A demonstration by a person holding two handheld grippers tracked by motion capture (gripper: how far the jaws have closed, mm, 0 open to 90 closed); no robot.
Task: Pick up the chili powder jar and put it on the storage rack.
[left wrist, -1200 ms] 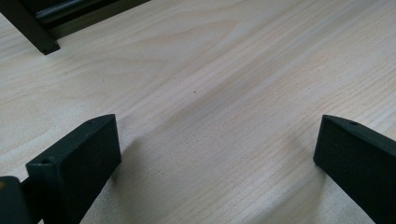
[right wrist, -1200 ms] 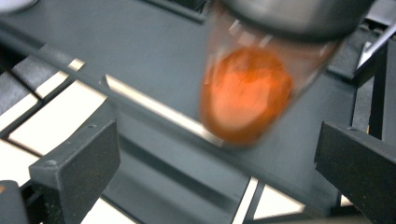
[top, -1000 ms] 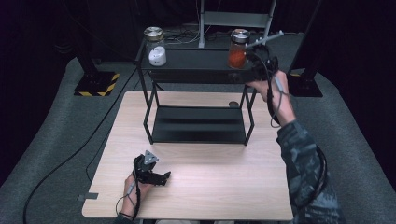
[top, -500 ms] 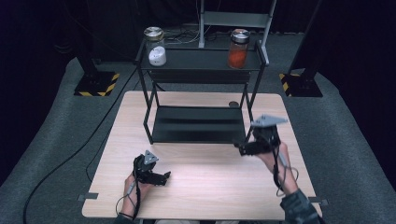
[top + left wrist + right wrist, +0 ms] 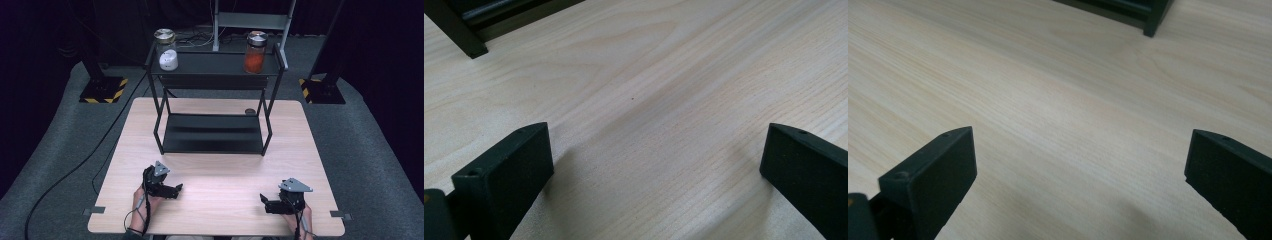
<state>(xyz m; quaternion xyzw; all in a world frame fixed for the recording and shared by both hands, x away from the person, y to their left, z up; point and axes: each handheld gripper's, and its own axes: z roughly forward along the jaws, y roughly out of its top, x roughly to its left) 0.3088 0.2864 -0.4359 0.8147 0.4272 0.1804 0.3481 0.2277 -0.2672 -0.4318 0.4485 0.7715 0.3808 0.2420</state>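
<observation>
Dark room, wooden table with a black rack. Both grippers, left and right, rest near the table's front edge, jaws apart, empty. Orange jar and white jar stand on the top shelf: likely glass, heavy, slippery; grip mid-body.

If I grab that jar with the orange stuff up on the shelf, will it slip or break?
The orange-filled jar looks like clear glass, so it would probably break if dropped. Its smooth sides may slip between hard jaws. It stands tall and narrow near the black shelf's end, so a push could tip it off.
</observation>
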